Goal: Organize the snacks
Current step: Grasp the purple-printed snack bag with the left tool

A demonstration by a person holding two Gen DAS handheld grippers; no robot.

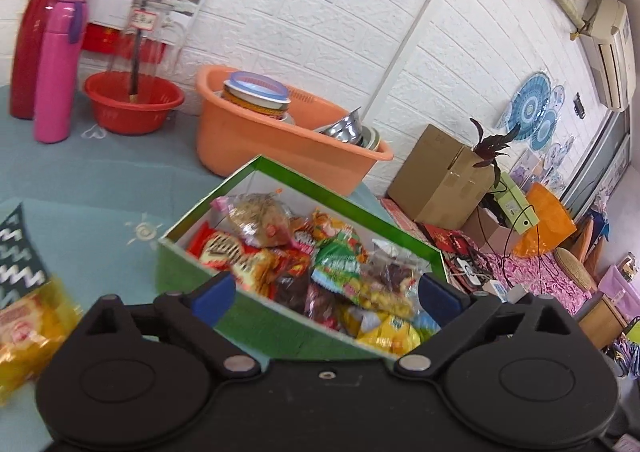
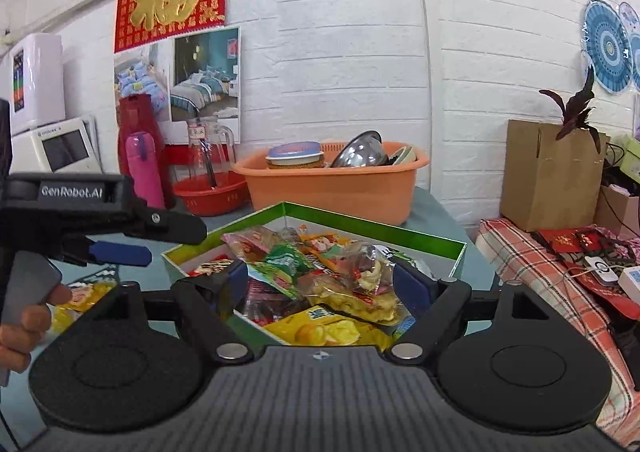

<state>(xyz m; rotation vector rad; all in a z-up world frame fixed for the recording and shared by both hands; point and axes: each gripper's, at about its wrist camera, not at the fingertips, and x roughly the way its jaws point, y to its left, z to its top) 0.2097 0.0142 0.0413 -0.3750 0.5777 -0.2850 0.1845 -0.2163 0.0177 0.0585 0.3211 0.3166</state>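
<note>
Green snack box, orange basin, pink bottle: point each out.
green snack box [image 1: 256, 326]: left wrist view, near outer wall.
orange basin [image 2: 320, 191]: right wrist view, front wall.
pink bottle [image 1: 54, 83]: left wrist view, mid-body.

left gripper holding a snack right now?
No. The left gripper is open and empty, with the green box of snacks behind it.

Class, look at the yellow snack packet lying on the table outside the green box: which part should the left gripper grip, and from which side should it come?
Grip the yellow snack packet across its near edge, coming from above. It lies flat on the blue tablecloth, left of the green box, so no side offers purchase; a soft bag pinches best at an edge. The left gripper is open and empty.
</note>
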